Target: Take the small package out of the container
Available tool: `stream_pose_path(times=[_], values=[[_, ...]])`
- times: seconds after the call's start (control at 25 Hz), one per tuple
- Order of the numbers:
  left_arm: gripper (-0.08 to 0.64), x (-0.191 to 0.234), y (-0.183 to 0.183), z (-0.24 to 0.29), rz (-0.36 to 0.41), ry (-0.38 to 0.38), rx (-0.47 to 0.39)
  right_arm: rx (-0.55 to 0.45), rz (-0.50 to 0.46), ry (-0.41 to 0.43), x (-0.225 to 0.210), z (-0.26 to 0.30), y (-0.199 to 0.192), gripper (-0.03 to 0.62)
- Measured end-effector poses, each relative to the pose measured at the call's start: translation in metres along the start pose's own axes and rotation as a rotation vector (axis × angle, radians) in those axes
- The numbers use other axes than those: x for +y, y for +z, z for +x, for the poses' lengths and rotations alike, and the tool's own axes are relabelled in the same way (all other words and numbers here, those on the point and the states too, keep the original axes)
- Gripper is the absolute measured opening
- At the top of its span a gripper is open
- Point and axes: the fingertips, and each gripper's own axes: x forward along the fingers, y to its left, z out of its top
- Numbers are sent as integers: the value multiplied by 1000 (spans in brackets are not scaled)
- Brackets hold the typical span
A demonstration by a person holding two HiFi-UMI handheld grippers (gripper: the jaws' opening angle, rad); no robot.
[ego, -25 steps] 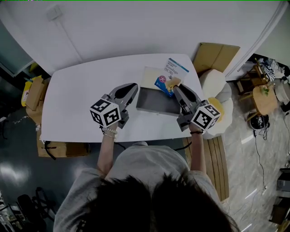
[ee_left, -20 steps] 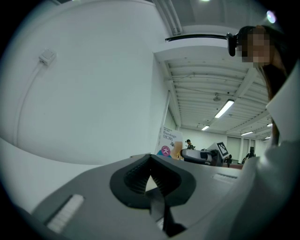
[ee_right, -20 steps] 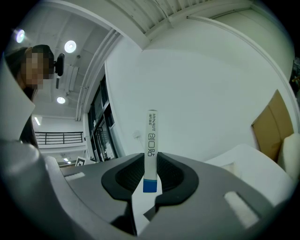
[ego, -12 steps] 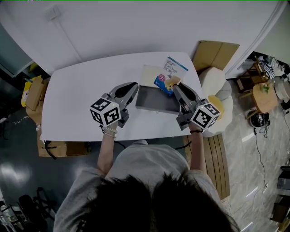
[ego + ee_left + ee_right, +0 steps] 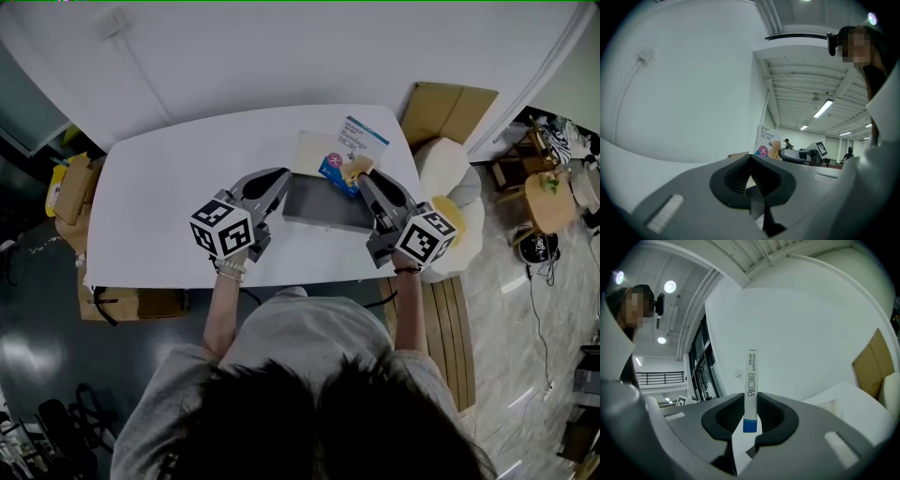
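A shallow grey container (image 5: 323, 221) lies on the white table (image 5: 159, 206). My right gripper (image 5: 362, 174) is shut on the small package (image 5: 353, 150), a flat white and blue bandage box, and holds it over the container's far right corner. In the right gripper view the package (image 5: 750, 390) stands on edge between the pads of the right gripper (image 5: 750, 422). My left gripper (image 5: 278, 184) is at the container's left end, its jaws closed on a thin dark wall. From the left gripper (image 5: 751, 182), the package (image 5: 766, 140) shows ahead.
A cream flat sheet (image 5: 307, 155) lies behind the container. Cardboard boxes stand off the table at back right (image 5: 446, 112) and at left (image 5: 70, 192). A white padded seat (image 5: 448, 178) is beside the table's right end. The wall runs close behind the table.
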Motion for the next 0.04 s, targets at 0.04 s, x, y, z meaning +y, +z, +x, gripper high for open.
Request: stream_pose_path(times=[0.04], values=[[-8,0,0,-1,0,0,0,2,0,1,1,0,-1,98]])
